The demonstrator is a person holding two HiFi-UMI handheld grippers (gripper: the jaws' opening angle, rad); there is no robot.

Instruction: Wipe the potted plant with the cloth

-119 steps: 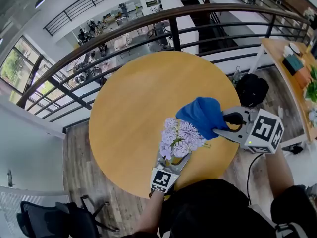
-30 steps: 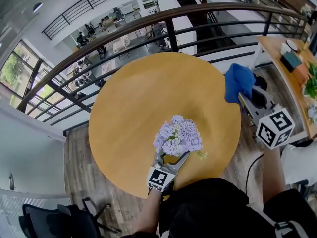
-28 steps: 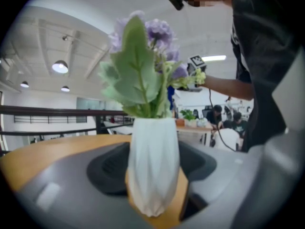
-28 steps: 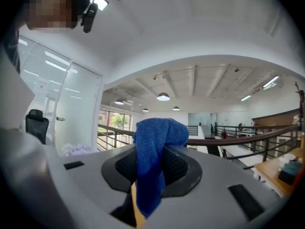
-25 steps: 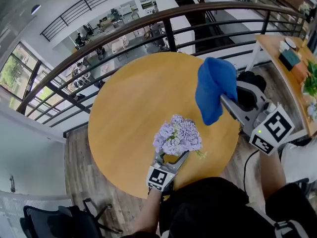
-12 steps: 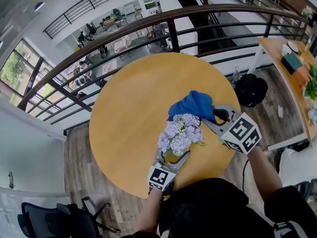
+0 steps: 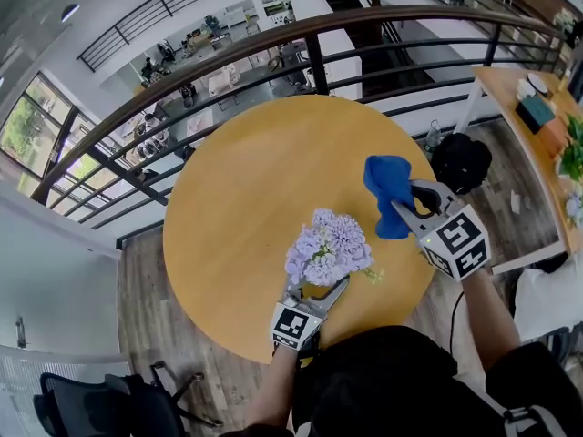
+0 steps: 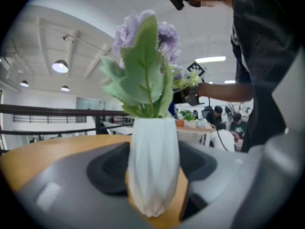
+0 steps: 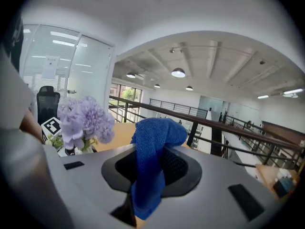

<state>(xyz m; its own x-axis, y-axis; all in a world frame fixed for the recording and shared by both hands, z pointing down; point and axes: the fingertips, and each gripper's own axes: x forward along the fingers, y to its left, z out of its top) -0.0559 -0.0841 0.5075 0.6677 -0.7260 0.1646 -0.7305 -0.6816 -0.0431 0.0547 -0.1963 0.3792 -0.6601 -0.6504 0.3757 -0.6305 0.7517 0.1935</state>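
A potted plant with pale purple flowers (image 7: 330,247) stands near the front edge of the round yellow table (image 7: 237,189). Its white faceted vase (image 8: 153,166) sits between the jaws of my left gripper (image 7: 318,291), which is shut on it. In the left gripper view, green leaves (image 8: 143,82) rise above the vase. My right gripper (image 7: 403,211) is shut on a blue cloth (image 7: 386,192), which hangs in a bunch just right of the flowers and apart from them. The right gripper view shows the cloth (image 9: 151,151) draped over the jaws and the flowers (image 9: 85,119) at the left.
A dark metal railing (image 7: 273,48) curves behind the table. A black bag (image 7: 461,162) lies on the floor to the right, and beyond it stands a wooden side table (image 7: 537,144) with small items. An office chair (image 7: 100,403) is at the lower left.
The right gripper came down with the cloth from high on the right onto the top of the flowers, then drew back to the right, off them. The left gripper and plant stayed still.
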